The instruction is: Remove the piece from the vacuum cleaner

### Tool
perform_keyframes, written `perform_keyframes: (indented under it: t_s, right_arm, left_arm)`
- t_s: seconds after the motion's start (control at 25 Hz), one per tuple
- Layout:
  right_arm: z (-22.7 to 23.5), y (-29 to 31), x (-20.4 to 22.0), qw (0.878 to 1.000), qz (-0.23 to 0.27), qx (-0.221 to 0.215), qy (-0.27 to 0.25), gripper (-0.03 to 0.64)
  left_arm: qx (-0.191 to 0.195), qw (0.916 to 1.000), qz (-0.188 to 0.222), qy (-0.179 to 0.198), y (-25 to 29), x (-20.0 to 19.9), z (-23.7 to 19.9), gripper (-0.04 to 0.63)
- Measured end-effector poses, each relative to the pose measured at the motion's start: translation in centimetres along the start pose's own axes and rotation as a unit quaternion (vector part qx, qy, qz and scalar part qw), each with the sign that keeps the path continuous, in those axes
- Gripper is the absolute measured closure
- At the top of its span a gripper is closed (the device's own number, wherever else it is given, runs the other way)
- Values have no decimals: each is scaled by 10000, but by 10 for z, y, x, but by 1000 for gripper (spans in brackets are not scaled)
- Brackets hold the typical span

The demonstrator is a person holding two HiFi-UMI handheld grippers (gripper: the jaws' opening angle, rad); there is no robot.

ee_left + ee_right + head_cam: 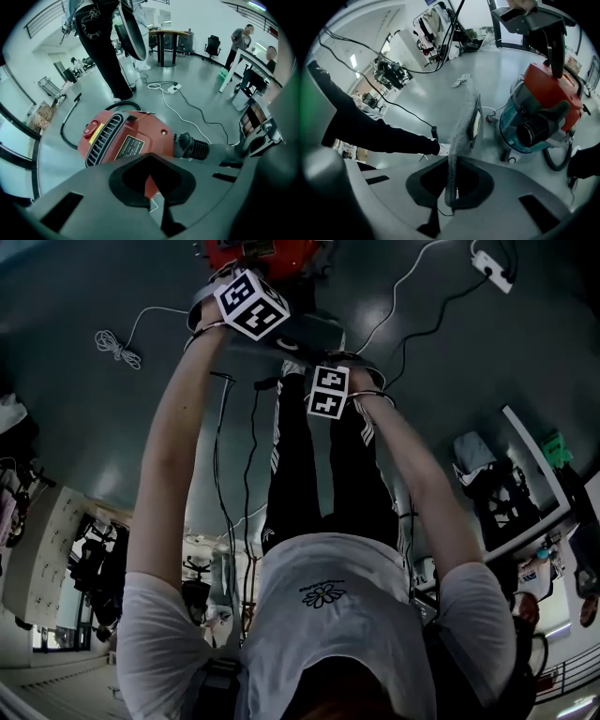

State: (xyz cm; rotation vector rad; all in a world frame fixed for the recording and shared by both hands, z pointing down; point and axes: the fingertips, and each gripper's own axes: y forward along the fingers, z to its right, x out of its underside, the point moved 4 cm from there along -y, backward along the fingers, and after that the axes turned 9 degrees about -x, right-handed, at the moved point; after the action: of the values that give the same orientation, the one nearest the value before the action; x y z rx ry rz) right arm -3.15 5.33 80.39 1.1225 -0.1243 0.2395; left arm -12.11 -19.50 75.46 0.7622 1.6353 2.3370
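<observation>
The right claw (451,187) is clamped narrowly on the piece (464,122). The piece is a thin, flat part seen edge-on, with a grey, mesh-textured rim and a pale panel set in a frame. It rises upright out of the dark recess, clear of the vacuum cleaner (548,93) and just to that machine's left in the right gripper view.

The left claw (153,180) is drawn to a narrow slit with nothing in it. Through the slit shows a wedge of the machine's red shell, and the right gripper view shows its dark tip resting on that shell.

The shell is a smooth, glossy red dome. It carries a ribbed black vent grille (104,140), a red switch (92,130) on a yellow strip and a black rectangular rating plate (127,146). A black corrugated hose socket (194,146) juts from its side. Beneath the dome sits a translucent teal drum (513,124).

The machine stands on a smooth grey floor (197,98), where a white power strip (171,87) and its cord lie further off.
</observation>
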Motion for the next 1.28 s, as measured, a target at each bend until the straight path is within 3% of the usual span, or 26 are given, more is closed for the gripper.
perform_keyframes:
  t_s: [0.16, 0.4, 0.52, 0.68, 0.84, 0.96, 1.08, 1.28]
  right_arm:
    - [8, -27, 1, 9996, -105, 236, -108, 595]
    - [3, -84, 2, 9972, -114, 706, -203, 595]
    - [-4, -138, -4, 9927, 207, 1181, 160, 595]
    - [-17, -231, -10, 9735, 824, 2031, 648, 595]
    - [-33, -337, -26, 9340, 1594, 3036, 1003, 594]
    - [-37, -414, -44, 8948, 2300, 3683, 1037, 595]
    - [-39, -499, -72, 8416, 3099, 4341, 845, 595]
    - [-81, -608, -102, 7423, 4682, 4714, 871, 594]
  left_arm:
    - [42, 9969, -112, -784, -10, -2, -1, 591]
    - [-116, 9745, 352, -2212, -76, 8, 11, 591]
    - [-330, 9448, 829, -3153, -137, 6, 8, 591]
    - [-834, 8892, 1724, -4156, -238, -11, -11, 591]
    - [-1434, 8397, 2701, -4486, -344, -38, -34, 591]
    - [-1810, 8075, 3422, -4450, -407, -66, -55, 591]
    - [-2226, 7765, 4082, -4253, -464, -91, -84, 591]
    - [-2862, 7035, 5031, -4124, -558, -106, -102, 591]
